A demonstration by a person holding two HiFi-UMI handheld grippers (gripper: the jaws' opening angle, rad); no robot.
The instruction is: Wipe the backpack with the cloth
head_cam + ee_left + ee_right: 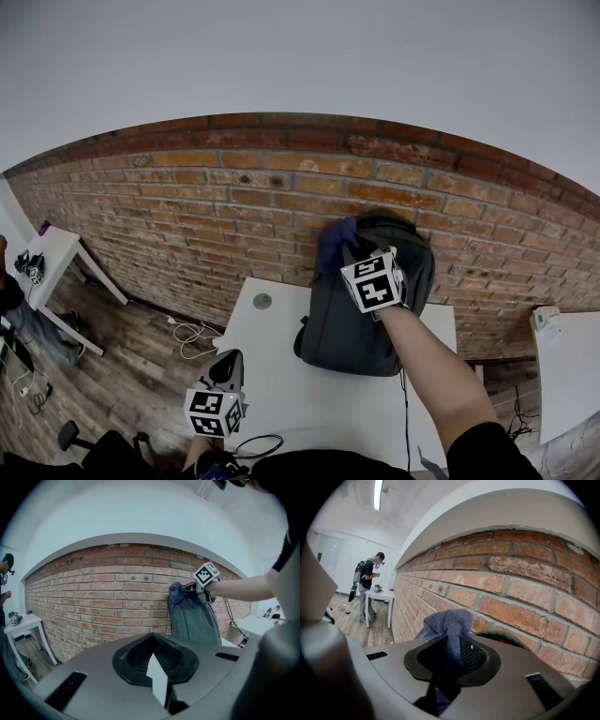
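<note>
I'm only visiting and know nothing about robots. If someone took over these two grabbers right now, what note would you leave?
Right gripper: shut on the blue cloth, at the top of the backpack.
Left gripper: jaws together, empty, low by the table's front left edge, away from the backpack.
Backpack: upright on the table, against the brick wall.
Done: cloth is in the gripper and at the backpack.
Left: the wiping; how much is already wiped cannot be told.
</note>
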